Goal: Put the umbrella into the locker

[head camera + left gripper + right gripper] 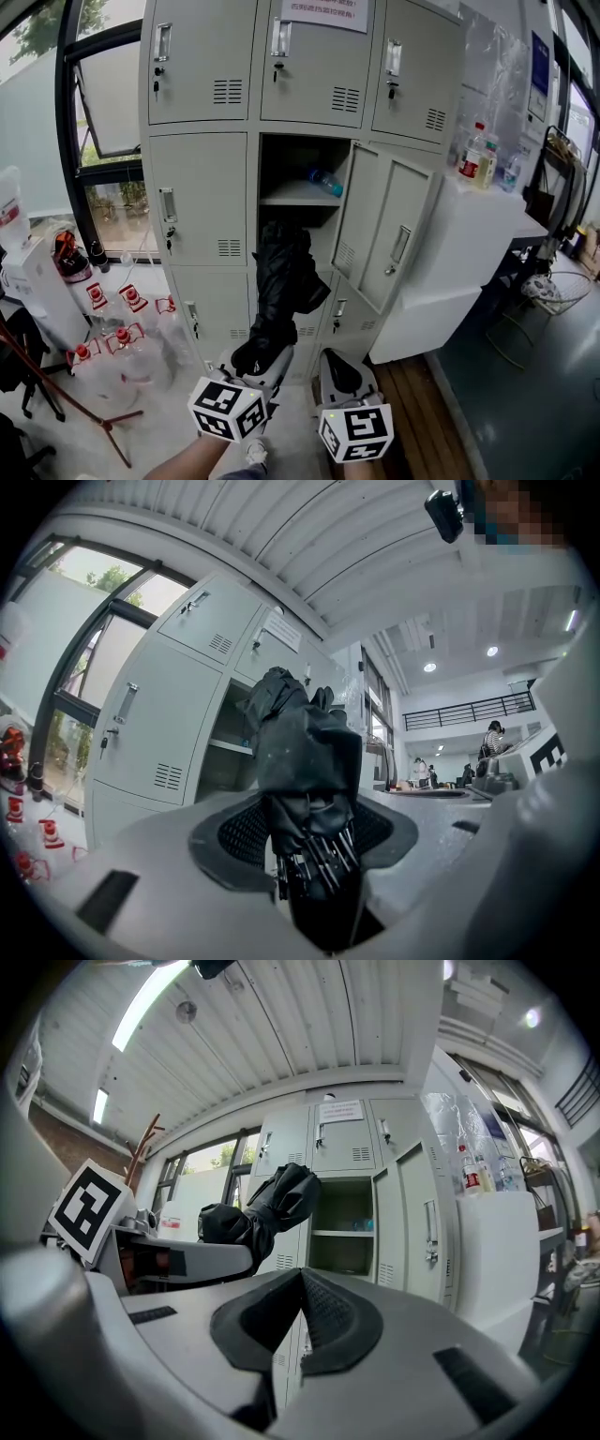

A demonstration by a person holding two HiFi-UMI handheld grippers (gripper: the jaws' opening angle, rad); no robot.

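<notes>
A black folded umbrella point(281, 281) points up toward the open locker compartment point(295, 155) in the middle row. My left gripper point(265, 361) is shut on the umbrella's lower end. In the left gripper view the umbrella point(305, 752) fills the space between the pads point(239, 832) of the left gripper point(314, 841), with its metal rib tips showing. The umbrella's top reaches about the compartment's lower edge. My right gripper point(342, 370) hangs just right of the left one, shut with nothing in it. In the right gripper view its pads point(328, 1312) meet, and the umbrella point(267, 1204) shows to the left.
The locker door point(384, 234) hangs open to the right. A shelf inside carries a plastic bottle point(323, 181). Several red-capped water jugs point(122, 347) stand on the floor at left. A white counter point(469, 234) with bottles point(478, 155) is at right.
</notes>
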